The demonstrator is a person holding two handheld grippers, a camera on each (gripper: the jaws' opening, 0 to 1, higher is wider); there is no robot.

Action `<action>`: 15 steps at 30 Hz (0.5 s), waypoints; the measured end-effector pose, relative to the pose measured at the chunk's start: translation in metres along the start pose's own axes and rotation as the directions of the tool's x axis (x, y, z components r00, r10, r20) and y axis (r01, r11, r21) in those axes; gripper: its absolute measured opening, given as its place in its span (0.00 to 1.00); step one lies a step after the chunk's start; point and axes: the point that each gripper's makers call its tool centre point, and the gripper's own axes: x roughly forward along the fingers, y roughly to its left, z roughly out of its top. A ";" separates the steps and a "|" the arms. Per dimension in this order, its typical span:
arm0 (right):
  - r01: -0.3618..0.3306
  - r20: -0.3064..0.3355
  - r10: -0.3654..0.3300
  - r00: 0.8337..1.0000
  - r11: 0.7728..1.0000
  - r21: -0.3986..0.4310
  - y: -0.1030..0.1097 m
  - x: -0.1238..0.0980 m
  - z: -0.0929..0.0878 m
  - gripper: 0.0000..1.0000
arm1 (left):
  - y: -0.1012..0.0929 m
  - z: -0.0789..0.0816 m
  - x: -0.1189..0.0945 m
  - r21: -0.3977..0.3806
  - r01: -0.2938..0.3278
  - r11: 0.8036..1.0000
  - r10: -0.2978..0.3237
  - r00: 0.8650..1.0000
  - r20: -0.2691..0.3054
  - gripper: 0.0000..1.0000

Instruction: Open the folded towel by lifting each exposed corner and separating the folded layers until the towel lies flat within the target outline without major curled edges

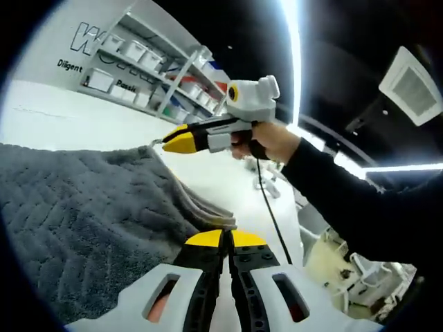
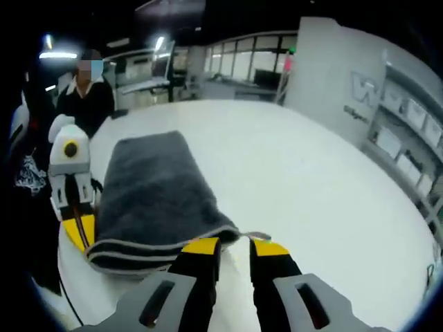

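In the left gripper view, the grey towel (image 1: 83,221) is cut off by the picture's left edge, and its near edge goes under the left gripper (image 1: 227,242), whose jaws stand so close that a gap is hard to tell. In the right gripper view, the towel's corner lies behind the yellow tips of the right gripper (image 2: 234,247), so contact is unclear. The shelf bins (image 2: 408,131) far right of that gripper are blurred, their contents unreadable.
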 end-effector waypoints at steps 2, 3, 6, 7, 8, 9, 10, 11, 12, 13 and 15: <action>-0.005 -0.001 0.005 1.000 1.000 -0.012 0.004 0.001 0.002 0.15 | 0.000 -0.006 0.002 0.005 0.002 1.000 -0.002 0.999 -0.035 0.01; -0.010 -0.001 0.010 1.000 1.000 -0.018 0.007 0.002 0.002 0.15 | 0.001 -0.007 0.003 0.006 0.001 1.000 -0.001 0.999 -0.043 0.01; -0.018 -0.005 0.017 1.000 0.999 -0.027 0.011 0.006 0.001 0.15 | 0.004 -0.009 0.004 -0.016 0.004 1.000 -0.005 0.998 -0.063 0.02; -0.019 -0.006 0.019 1.000 0.999 -0.028 0.012 0.006 0.001 0.15 | 0.004 -0.009 0.005 -0.023 0.005 1.000 -0.007 0.998 -0.067 0.03; -0.021 -0.007 0.020 1.000 0.999 -0.029 0.013 0.007 0.000 0.15 | 0.004 -0.010 0.006 -0.027 0.006 1.000 -0.008 0.998 -0.068 0.07; -0.022 -0.008 0.022 1.000 0.999 -0.030 0.014 0.008 0.000 0.15 | 0.002 -0.010 0.006 -0.032 0.014 0.999 -0.016 0.998 -0.068 0.09; -0.023 -0.009 0.023 1.000 0.999 -0.032 0.014 0.008 0.000 0.15 | 0.000 -0.011 0.007 -0.033 0.015 0.999 -0.018 0.998 -0.068 0.11; -0.024 -0.010 0.024 1.000 0.999 -0.032 0.015 0.008 -0.001 0.15 | -0.001 -0.012 0.007 -0.028 0.015 0.999 -0.017 0.997 -0.071 0.13; -0.025 -0.012 0.025 1.000 0.999 -0.034 0.015 0.008 -0.001 0.15 | -0.001 -0.012 0.008 -0.025 0.015 1.000 -0.017 0.997 -0.073 0.15; -0.025 -0.012 0.025 1.000 0.999 -0.035 0.015 0.008 -0.001 0.15 | -0.002 -0.012 0.008 -0.025 0.018 1.000 -0.020 0.997 -0.074 0.17; -0.027 -0.012 0.027 1.000 0.999 -0.035 0.016 0.008 -0.001 0.15 | -0.004 -0.012 0.008 -0.028 0.023 0.999 -0.025 0.997 -0.074 0.20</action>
